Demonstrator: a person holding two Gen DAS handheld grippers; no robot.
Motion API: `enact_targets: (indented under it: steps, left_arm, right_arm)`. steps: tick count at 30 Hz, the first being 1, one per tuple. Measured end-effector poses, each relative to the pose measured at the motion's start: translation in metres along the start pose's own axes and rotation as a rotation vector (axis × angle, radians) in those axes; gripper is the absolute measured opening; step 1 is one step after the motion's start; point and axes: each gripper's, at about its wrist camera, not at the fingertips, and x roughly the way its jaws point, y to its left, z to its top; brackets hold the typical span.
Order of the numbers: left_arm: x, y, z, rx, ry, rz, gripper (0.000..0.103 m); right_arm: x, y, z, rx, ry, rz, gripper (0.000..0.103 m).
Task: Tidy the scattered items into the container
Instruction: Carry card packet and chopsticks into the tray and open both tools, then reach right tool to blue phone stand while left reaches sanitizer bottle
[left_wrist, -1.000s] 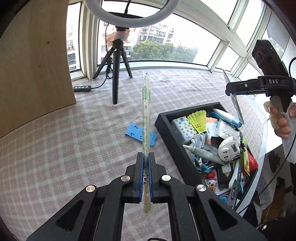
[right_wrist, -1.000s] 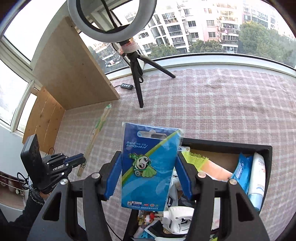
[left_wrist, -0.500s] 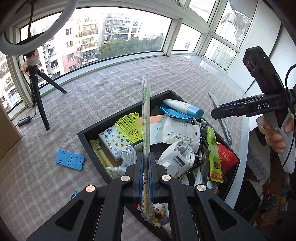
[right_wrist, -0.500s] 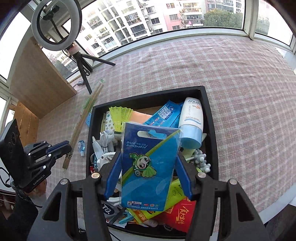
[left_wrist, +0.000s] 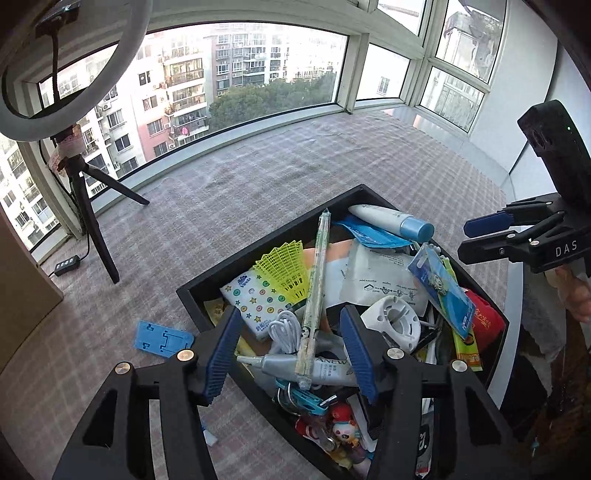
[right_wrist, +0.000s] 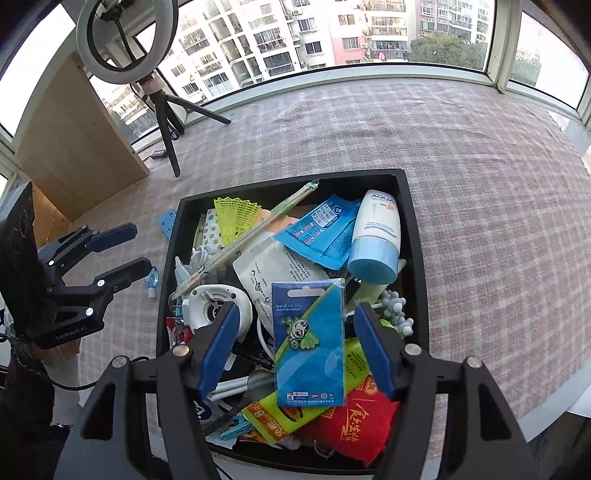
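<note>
The location is an enclosed residential balcony or sunroom, high up in an apartment block. Curved window glazing (right_wrist: 332, 37) lies ahead of the jaws, with high-rise apartment buildings (left_wrist: 177, 85) and treetops outside. A plaid cloth (right_wrist: 461, 166) covers the surface ahead of the jaws. A ring light (left_wrist: 55, 74) on a tripod (left_wrist: 96, 229) stands ahead and to the left, beside a wooden panel (right_wrist: 70, 147), indicating a home recording setup.

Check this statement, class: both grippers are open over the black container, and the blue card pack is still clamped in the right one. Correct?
Not quite. The right gripper is open; the blue card pack lies loose on the pile in the black container, as the right wrist view shows. The left gripper is open too.
</note>
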Motion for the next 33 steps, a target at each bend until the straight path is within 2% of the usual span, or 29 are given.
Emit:
enact_targets:
  steps: [3,9,14,19,27,33]
  left_arm:
    - [-0.006,0.030,-0.011,-0.043,0.007,0.047,0.053]
    - [-0.020,0.097,-0.043,-0.173,0.047,0.136,0.053]
    - [-0.031,0.128,-0.072,-0.262,0.058,0.170,0.052]
    - [-0.029,0.130,-0.097,-0.331,0.069,0.161,0.053]
    - [-0.001,0.106,-0.117,-0.424,0.107,0.120,0.053]
    - [0.020,0.099,-0.124,-0.526,0.121,0.147,0.054]
  right_arm:
    - [0.000,0.005,0.000,-0.001,-0.030,-0.026,0.063]
    - [-0.001,0.033,0.010,-0.074,-0.060,0.013,0.063]
    - [0.008,0.069,0.025,-0.146,-0.069,0.035,0.063]
    - [0.026,0.114,0.043,-0.264,-0.057,0.056,0.063]
    - [0.075,0.185,0.074,-0.421,0.001,0.072,0.063]
    - [0.128,0.229,0.086,-0.518,0.063,0.036,0.063]
